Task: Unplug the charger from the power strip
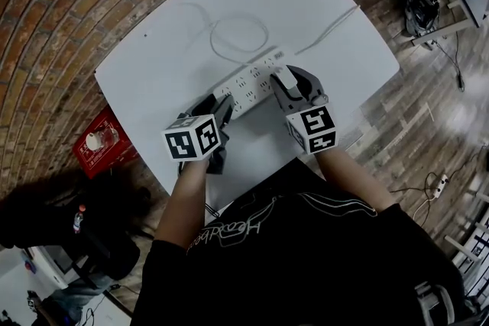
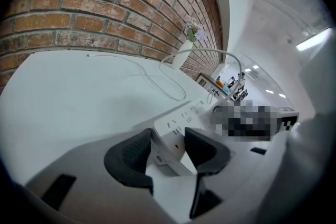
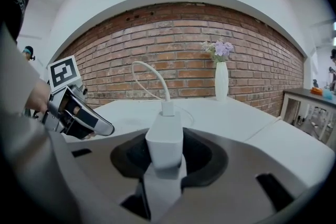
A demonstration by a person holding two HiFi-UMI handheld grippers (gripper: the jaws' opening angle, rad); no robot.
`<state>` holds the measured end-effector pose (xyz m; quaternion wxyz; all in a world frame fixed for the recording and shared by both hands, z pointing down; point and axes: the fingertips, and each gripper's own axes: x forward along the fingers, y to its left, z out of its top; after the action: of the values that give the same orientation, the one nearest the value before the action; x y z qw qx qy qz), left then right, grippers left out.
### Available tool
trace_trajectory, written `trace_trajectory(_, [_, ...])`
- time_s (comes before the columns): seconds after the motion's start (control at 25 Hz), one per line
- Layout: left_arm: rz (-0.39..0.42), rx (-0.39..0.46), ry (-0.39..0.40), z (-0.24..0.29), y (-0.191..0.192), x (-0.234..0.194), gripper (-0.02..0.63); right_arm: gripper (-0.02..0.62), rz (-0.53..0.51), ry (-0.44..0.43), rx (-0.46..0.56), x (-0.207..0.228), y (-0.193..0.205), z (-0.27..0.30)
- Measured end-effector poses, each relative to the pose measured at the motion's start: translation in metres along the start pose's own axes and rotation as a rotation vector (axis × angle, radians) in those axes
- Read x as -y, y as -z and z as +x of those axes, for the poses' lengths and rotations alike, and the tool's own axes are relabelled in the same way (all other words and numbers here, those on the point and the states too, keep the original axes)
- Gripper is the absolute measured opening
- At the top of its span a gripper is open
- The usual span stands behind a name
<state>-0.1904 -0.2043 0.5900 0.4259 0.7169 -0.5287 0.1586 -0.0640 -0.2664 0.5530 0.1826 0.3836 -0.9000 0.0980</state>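
From the head view, a red crate (image 1: 103, 140) sits on the floor by the table (image 1: 153, 65). Something round and white lies in it, too small for me to name. The white power strip (image 1: 248, 84) lies across the table, with a thin white cable (image 1: 241, 34) looping beyond it. My left gripper (image 1: 214, 107) is at the strip's near-left end. My right gripper (image 1: 293, 82) is over its right end, where the white charger (image 1: 284, 76) stands on the strip's top.

In the left gripper view, the end of the power strip runs in between my two dark pads (image 2: 131, 157). These jaws are clamped on it, one pad against each long side, and the strip rests flat on the table. Further along by the brick wall, a slim white vase (image 2: 181, 55) holds a small bunch of flowers (image 2: 191, 32).

In the right gripper view, the charger stands upright in the middle between my jaws, which are clamped on it with a pad on each flank. Its cable plugs into its top and arcs away to the left. The white body of the strip is just under it. I cannot tell whether the prongs are fully seated. The vase with its pale purple flowers stands well behind, on the table's far edge.
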Motion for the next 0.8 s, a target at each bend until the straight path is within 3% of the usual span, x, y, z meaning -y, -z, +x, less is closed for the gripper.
trace_trajectory(0.24, [0.009,0.003,-0.033,-0.0003,-0.0001,0.0009,0.199,0.117,-0.043,0.035,-0.018,-0.0011,0.0002,-0.0002])
trace_trajectory(0.52, [0.021,-0.002,-0.006,-0.0021,0.0003,0.0013,0.199,0.118,0.009,-0.022,-0.025,-0.0005,-0.0004,0.0007])
trace_trajectory(0.8, [0.019,-0.008,-0.022,-0.0005,0.0003,0.0012,0.199,0.118,-0.04,0.021,-0.036,-0.0037,-0.0023,-0.0004])
